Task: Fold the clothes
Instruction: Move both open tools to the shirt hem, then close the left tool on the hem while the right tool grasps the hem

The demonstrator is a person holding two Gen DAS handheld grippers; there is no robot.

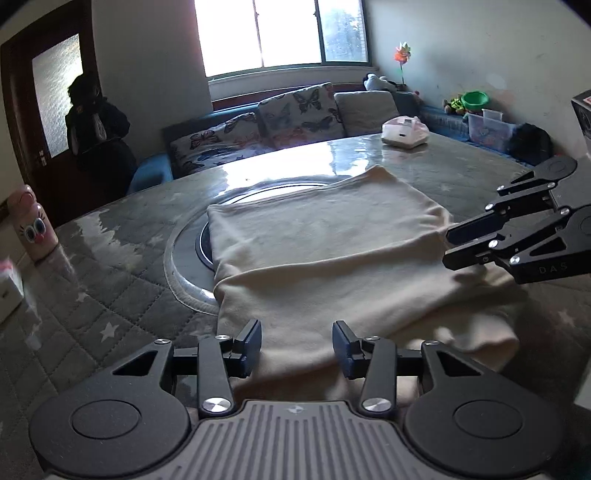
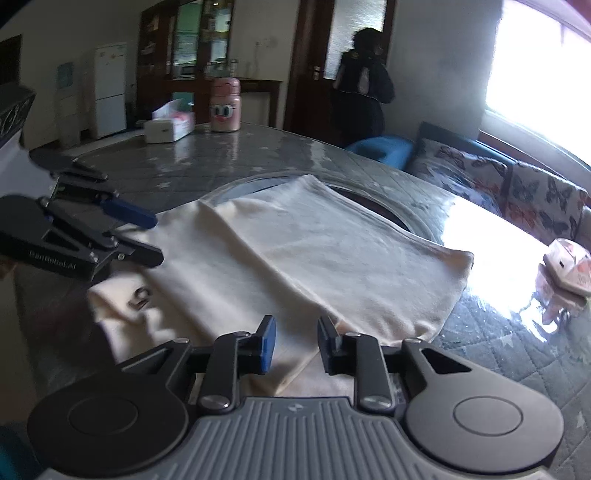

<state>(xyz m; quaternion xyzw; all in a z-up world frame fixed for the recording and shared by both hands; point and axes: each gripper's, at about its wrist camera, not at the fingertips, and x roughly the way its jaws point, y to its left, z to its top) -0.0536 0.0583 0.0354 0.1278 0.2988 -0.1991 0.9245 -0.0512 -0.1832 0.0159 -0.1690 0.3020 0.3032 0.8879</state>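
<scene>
Left wrist view: my left hand-held gripper [image 1: 297, 341] stands wide open at lower centre, empty, with the cream, soft folded cloth garment [image 1: 332, 254] just ahead on the grey quilted desk [image 1: 122, 295], its long axis running left to right. At mid right my right hand-held gripper [image 1: 456, 245], lettered "DAS", is narrowly parted, tips at the garment's right edge; I can't tell if it pinches cloth. Both sit equally near.

Blown-out window [image 1: 280, 33] backlight, tabletop [image 2: 491, 236] glare, dim fisheye-warped edges.
</scene>
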